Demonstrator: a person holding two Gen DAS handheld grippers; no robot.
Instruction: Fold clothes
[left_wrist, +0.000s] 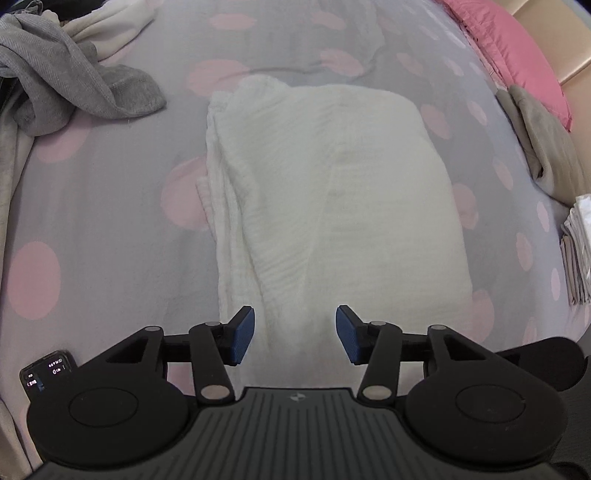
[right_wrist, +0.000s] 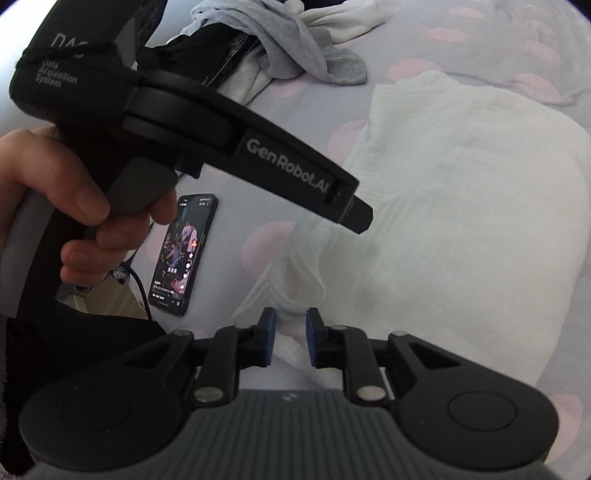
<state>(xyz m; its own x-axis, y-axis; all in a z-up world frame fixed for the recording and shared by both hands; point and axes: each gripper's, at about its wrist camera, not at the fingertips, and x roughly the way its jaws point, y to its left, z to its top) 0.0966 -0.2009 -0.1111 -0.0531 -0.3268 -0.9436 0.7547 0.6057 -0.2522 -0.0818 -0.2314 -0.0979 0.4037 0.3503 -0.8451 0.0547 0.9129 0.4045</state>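
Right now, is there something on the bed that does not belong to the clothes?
Yes. A phone with its screen lit lies on the dotted sheet, left of the folded white garment. It is no clothing, and it sits close to where the grippers work.

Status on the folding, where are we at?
Done: the white garment lies folded into a compact rectangle on the dotted bedsheet.
In hand: nothing. The left gripper and the right gripper both hover open over its near edge, pads clear of the cloth.
Left: the grey garment and other clothes remain in an unfolded heap at the far left.
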